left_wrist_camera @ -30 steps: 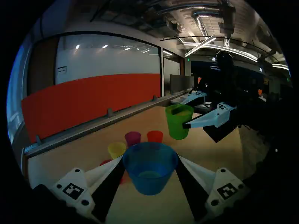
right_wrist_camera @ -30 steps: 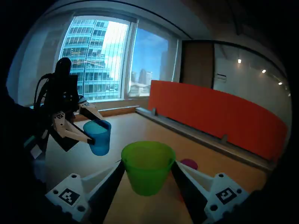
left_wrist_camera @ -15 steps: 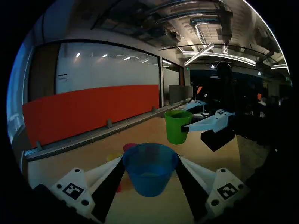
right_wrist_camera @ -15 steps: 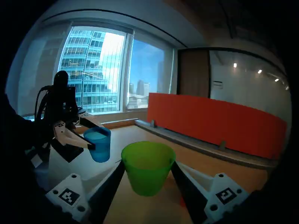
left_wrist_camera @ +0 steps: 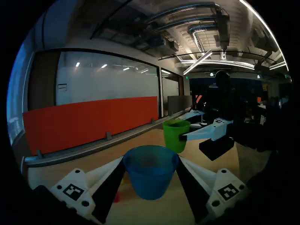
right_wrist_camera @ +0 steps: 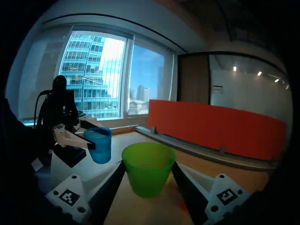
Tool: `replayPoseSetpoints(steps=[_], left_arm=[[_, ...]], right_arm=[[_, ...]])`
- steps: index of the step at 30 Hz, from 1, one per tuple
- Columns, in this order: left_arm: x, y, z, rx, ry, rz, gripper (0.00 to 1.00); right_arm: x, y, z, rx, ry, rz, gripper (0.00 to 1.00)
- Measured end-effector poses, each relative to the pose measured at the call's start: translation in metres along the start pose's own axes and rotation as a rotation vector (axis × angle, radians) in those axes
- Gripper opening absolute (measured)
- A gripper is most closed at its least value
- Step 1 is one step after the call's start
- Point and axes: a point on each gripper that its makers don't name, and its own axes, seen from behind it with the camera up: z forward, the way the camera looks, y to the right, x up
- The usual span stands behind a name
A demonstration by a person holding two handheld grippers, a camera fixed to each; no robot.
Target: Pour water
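Observation:
A blue cup point(left_wrist_camera: 150, 171) sits upright between my left gripper's point(left_wrist_camera: 150, 173) two fingers, which are shut on its sides; some water lies in its bottom. Farther off in the left gripper view, the right gripper point(left_wrist_camera: 179, 135) holds a green cup point(left_wrist_camera: 175, 135) above the wooden table point(left_wrist_camera: 195, 150). In the right gripper view that green cup point(right_wrist_camera: 148, 168) is clamped between my right gripper's point(right_wrist_camera: 148, 170) fingers, upright. The blue cup point(right_wrist_camera: 98, 144) hangs at the left there, held by the left gripper point(right_wrist_camera: 93, 144). Both cups are lifted off the table.
An orange partition point(left_wrist_camera: 90, 120) runs along the table's far edge. A small red thing point(left_wrist_camera: 116, 196) peeks out low beside the left finger. Tall windows point(right_wrist_camera: 101, 75) stand behind the left gripper in the right gripper view. The table top point(right_wrist_camera: 123, 202) lies below both cups.
Both grippers have risen with their cups. The small coloured cups on the table have dropped out of sight behind the blue cup. The green cup now sits lower and closer in the left gripper view.

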Motion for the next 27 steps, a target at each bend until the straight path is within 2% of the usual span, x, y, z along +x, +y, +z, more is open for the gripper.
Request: replayPoseSetpoints(steps=[14,27], left_arm=[[0.013,0.003,-0.001,0.002,0.031,0.007,0.88],[0.032,-0.011,-0.002,0.048,0.049,0.058,0.88]], right_arm=[[0.003,-0.002,-0.005,0.008,0.008,-0.002,0.9],[0.001,-0.01,-0.004,0.039,0.009,0.02,0.9]])
